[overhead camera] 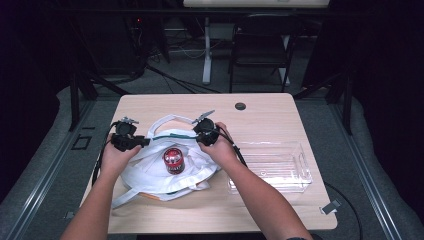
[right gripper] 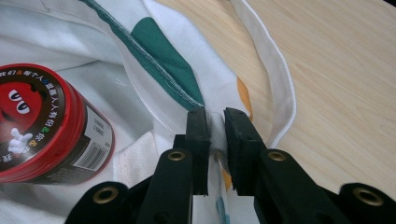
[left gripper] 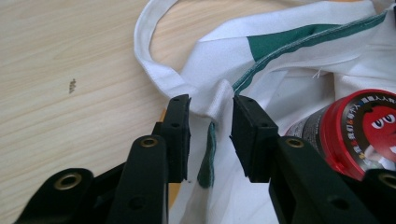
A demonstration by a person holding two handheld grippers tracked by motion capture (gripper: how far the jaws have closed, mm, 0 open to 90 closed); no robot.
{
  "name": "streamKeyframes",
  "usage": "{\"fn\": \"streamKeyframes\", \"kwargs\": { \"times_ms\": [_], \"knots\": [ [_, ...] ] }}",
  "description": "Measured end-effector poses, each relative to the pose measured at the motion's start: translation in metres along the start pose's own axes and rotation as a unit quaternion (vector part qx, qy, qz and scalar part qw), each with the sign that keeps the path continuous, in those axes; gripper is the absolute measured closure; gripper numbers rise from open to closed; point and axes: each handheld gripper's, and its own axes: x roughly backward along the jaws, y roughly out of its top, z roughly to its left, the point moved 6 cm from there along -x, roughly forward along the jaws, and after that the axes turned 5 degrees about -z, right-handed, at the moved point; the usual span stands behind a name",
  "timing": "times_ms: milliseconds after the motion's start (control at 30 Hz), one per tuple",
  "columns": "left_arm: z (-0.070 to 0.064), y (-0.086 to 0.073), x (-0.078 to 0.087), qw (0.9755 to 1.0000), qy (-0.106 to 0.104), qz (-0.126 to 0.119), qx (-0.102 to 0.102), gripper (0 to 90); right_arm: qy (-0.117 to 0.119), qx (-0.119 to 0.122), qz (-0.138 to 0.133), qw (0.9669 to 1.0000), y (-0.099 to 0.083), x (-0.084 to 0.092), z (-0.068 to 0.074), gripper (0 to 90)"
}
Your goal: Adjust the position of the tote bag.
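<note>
A white cloth bag point(overhead camera: 150, 172) with green trim lies on the wooden table point(overhead camera: 280, 120). A red-lidded candy can point(overhead camera: 173, 160) stands upright in the bag's mouth. At the bag's left rim, my left gripper point(overhead camera: 142, 142) is open; in the left gripper view its jaws point(left gripper: 211, 100) straddle a fold of the bag point(left gripper: 280, 84) without pinching it, and the can point(left gripper: 364, 130) sits just to the right. My right gripper point(overhead camera: 197, 136) is at the bag's right rim. In the right gripper view, it point(right gripper: 215, 112) is shut on the bag's hem point(right gripper: 215, 123), with the can point(right gripper: 32, 121) at left.
A clear plastic tray point(overhead camera: 306, 172) sits on the table to the right of the bag, close to my right forearm. A small round hole point(overhead camera: 240, 106) marks the table's far side. A dark chair point(overhead camera: 260, 45) stands beyond the table.
</note>
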Motion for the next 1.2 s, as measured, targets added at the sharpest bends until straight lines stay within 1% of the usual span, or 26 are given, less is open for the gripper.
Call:
{"fn": "streamKeyframes", "kwargs": {
  "times_ms": [100, 133, 167, 200, 300, 333, 367, 400, 433, 500, 533, 633, 700, 733, 767, 800, 900, 933, 967, 1000, 1033, 1067, 1100, 1133, 1200],
  "knots": [
    [0.002, 0.0, 0.009, 0.9999, 0.008, -0.011, -0.004, 62.7, -0.001, 0.0, 0.0, 1.0, 0.0, 0.0, 0.0, 80.4],
    [0.003, -0.001, 0.013, 0.9999, 0.008, -0.007, -0.01, 61.8, -0.001, 0.001, 0.001, 1.0, 0.0, 0.0, 0.0, 80.4],
    [0.004, -0.002, 0.015, 0.9997, 0.015, -0.01, -0.016, 61.0, -0.001, -0.003, -0.004, 1.0, 0.0, -0.001, 0.001, 80.4],
    [0.004, -0.004, 0.02, 0.9997, 0.014, -0.007, -0.019, 59.6, -0.001, -0.004, -0.005, 1.0, 0.0, -0.001, 0.001, 80.3],
    [0.004, -0.007, 0.024, 0.9998, 0.008, -0.008, -0.017, 58.9, 0.0, -0.004, -0.005, 1.0, 0.0, 0.0, 0.001, 80.3],
    [0.004, -0.009, 0.026, 0.9998, 0.008, -0.007, -0.016, 58.9, 0.0, 0.003, 0.005, 1.0, 0.0, 0.002, 0.0, 80.3],
    [0.004, -0.011, 0.028, 0.9998, 0.007, -0.003, -0.018, 58.9, 0.0, 0.003, 0.005, 1.0, 0.0, 0.002, 0.0, 80.3],
    [0.003, -0.013, 0.03, 0.9998, 0.006, -0.005, -0.018, 59.0, 0.0, 0.003, 0.005, 1.0, 0.0, 0.002, 0.0, 80.3],
    [0.004, -0.015, 0.031, 0.9997, 0.004, -0.003, -0.023, 59.2, -0.001, 0.003, 0.004, 1.0, 0.0, 0.002, 0.0, 80.3],
    [0.003, -0.019, 0.032, 0.9998, 0.007, -0.003, -0.021, 59.9, -0.001, 0.004, 0.003, 1.0, 0.0, 0.001, 0.0, 80.2],
    [0.004, -0.021, 0.033, 0.9997, 0.004, 0.003, -0.024, 60.1, 0.0, 0.004, 0.003, 1.0, 0.0, 0.001, 0.0, 80.3],
    [0.004, -0.026, 0.032, 0.9997, 0.009, 0.003, -0.022, 62.5, -0.001, 0.0, 0.001, 1.0, 0.0, 0.001, 0.0, 80.2],
    [0.004, -0.028, 0.033, 0.9997, 0.006, 0.007, -0.023, 66.6, -0.002, -0.002, -0.001, 1.0, 0.0, 0.0, 0.0, 80.2],
    [0.004, -0.03, 0.032, 0.9996, 0.012, 0.005, -0.024, 68.2, -0.001, 0.0, 0.001, 1.0, 0.0, 0.0, 0.0, 80.1],
    [0.004, -0.03, 0.032, 0.9996, 0.012, 0.005, -0.024, 69.5, -0.001, 0.0, 0.001, 1.0, 0.0, 0.0, 0.0, 80.1],
    [0.004, -0.032, 0.031, 0.9995, 0.011, 0.011, -0.029, 71.2, -0.001, 0.001, 0.003, 1.0, 0.0, 0.001, 0.0, 80.1],
    [0.004, -0.034, 0.029, 0.9994, 0.014, 0.014, -0.029, 77.0, -0.001, 0.001, 0.003, 1.0, 0.0, 0.001, 0.0, 80.1],
    [0.003, -0.034, 0.028, 0.9993, 0.011, 0.019, -0.031, 77.0, -0.001, 0.001, 0.003, 1.0, -0.001, 0.001, 0.0, 80.1],
    [0.003, -0.034, 0.027, 0.9991, 0.012, 0.02, -0.035, 80.0, -0.001, 0.001, 0.003, 1.0, -0.001, 0.001, 0.0, 80.1],
    [0.002, -0.034, 0.026, 0.9991, 0.018, 0.015, -0.036, 81.8, -0.001, 0.0, 0.002, 1.0, -0.001, 0.001, 0.0, 80.0],
    [0.003, -0.034, 0.026, 0.9988, 0.02, 0.018, -0.042, 83.7, -0.001, 0.0, 0.002, 1.0, -0.001, 0.001, 0.0, 80.0],
    [0.002, -0.034, 0.024, 0.9987, 0.025, 0.015, -0.041, 85.6, -0.001, 0.0, 0.001, 1.0, 0.0, 0.0, 0.0, 79.9],
    [0.002, -0.034, 0.023, 0.9988, 0.024, 0.016, -0.04, 87.5, -0.001, 0.0, 0.001, 1.0, 0.0, 0.001, 0.0, 79.8],
    [0.002, -0.034, 0.023, 0.9988, 0.023, 0.019, -0.04, 88.2, -0.001, 0.001, 0.002, 1.0, 0.0, 0.001, 0.0, 79.7],
    [0.002, -0.034, 0.021, 0.999, 0.018, 0.023, -0.035, 88.6, 0.0, 0.002, 0.0, 1.0, 0.0, 0.001, 0.0, 79.1]
  ]
}}
